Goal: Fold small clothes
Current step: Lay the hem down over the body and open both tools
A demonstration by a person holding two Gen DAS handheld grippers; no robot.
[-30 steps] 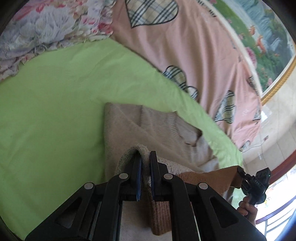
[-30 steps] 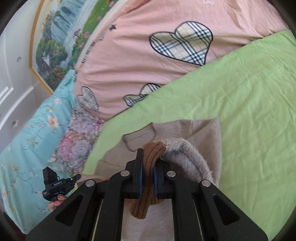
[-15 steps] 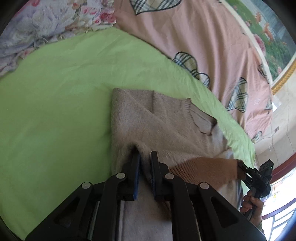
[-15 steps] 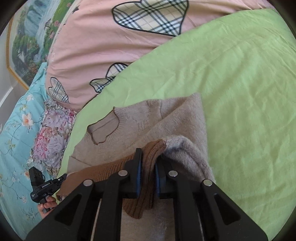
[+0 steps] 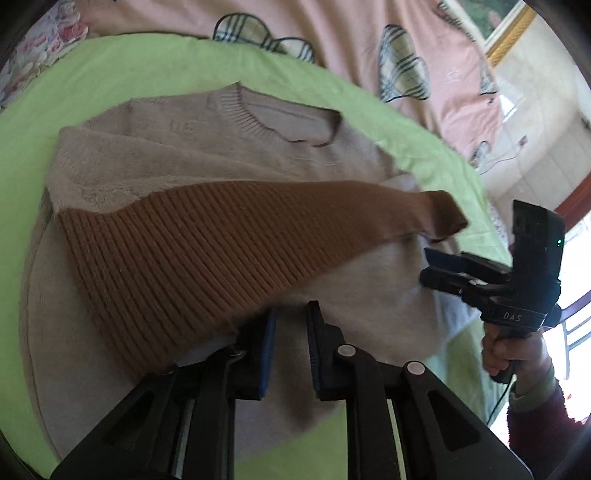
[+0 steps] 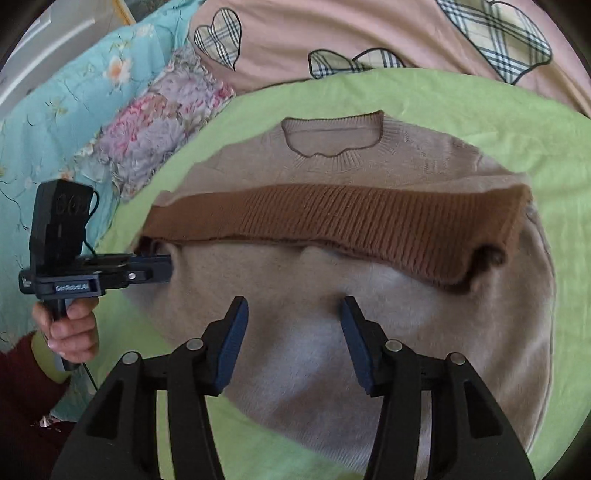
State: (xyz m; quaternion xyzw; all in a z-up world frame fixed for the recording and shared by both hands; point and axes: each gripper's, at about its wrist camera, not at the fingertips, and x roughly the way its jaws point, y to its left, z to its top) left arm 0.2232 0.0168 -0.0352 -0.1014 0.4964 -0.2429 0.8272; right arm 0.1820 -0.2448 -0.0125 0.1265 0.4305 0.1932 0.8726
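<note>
A small beige sweater [image 5: 184,155] [image 6: 369,350] lies on the green sheet, folded up so its brown ribbed hem band [image 5: 229,236] [image 6: 332,214] lies across the chest below the neckline [image 6: 332,140]. My left gripper [image 5: 290,332] is open a little and empty, just off the lower edge of the brown band; it also shows in the right wrist view [image 6: 162,266] at the sweater's left edge. My right gripper [image 6: 293,325] is wide open and empty above the folded body; in the left wrist view [image 5: 439,266] it sits at the sweater's right edge.
The green sheet [image 5: 110,74] [image 6: 517,110] covers the bed. A pink quilt with plaid hearts [image 6: 369,33] lies behind it. Floral bedding [image 6: 155,122] and a turquoise floral cloth [image 6: 55,110] lie at the left. A wall and window [image 5: 546,110] are on the right.
Both grippers brought the sweater's hem up onto the chest, then opened and let go. Both have drawn back from the brown band, which now rests flat on the sweater.
</note>
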